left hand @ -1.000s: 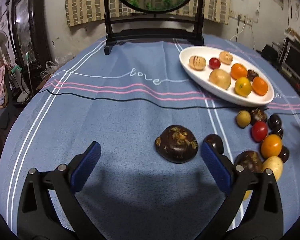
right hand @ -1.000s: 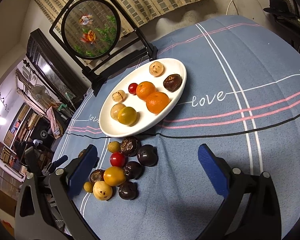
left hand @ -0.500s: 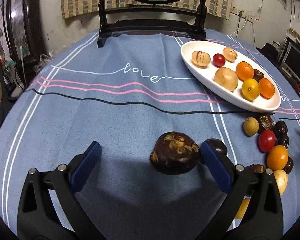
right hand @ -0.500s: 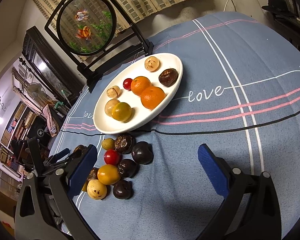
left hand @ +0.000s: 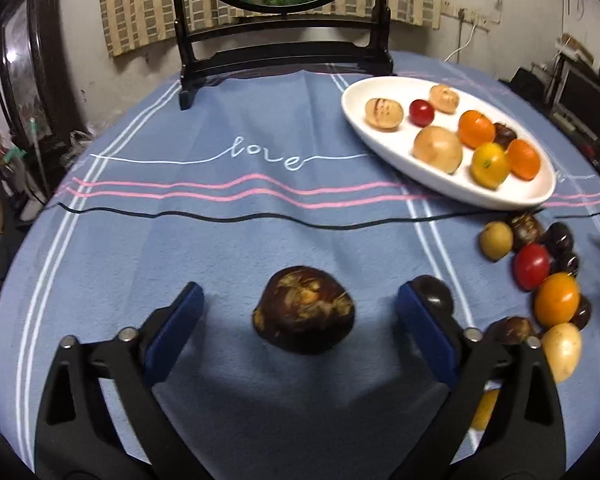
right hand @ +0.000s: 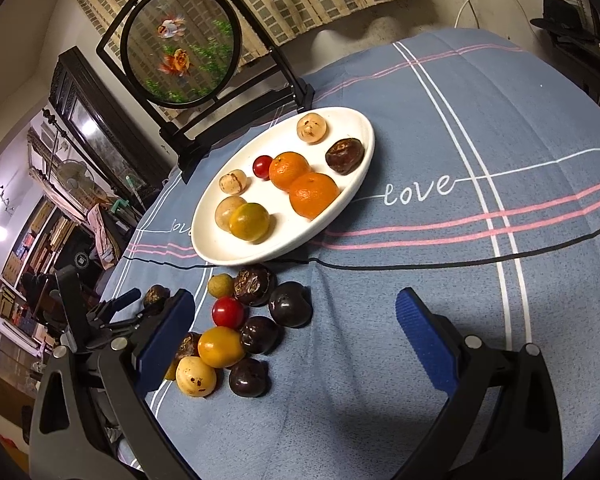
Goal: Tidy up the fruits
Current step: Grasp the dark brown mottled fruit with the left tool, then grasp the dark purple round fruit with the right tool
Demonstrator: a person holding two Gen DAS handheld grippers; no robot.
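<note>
Left wrist view: the left gripper (left hand: 300,320) is closing around a dark brown mottled fruit (left hand: 304,310) on the blue tablecloth (left hand: 220,240), pads not yet touching (white oval plate (left hand: 452,192) well beyond). Right wrist view: the right gripper (right hand: 296,328) hangs released, empty, near the loose fruit pile (right hand: 240,328) just below that plate (right hand: 340,208).

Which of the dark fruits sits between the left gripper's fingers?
The big brown fruit lying alone, apart from the pile; the closing left gripper straddles it without touching.

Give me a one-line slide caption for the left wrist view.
Left gripper closing around a dark brown fruit on the blue tablecloth, pads not yet touching; white oval plate of fruit beyond.
</note>
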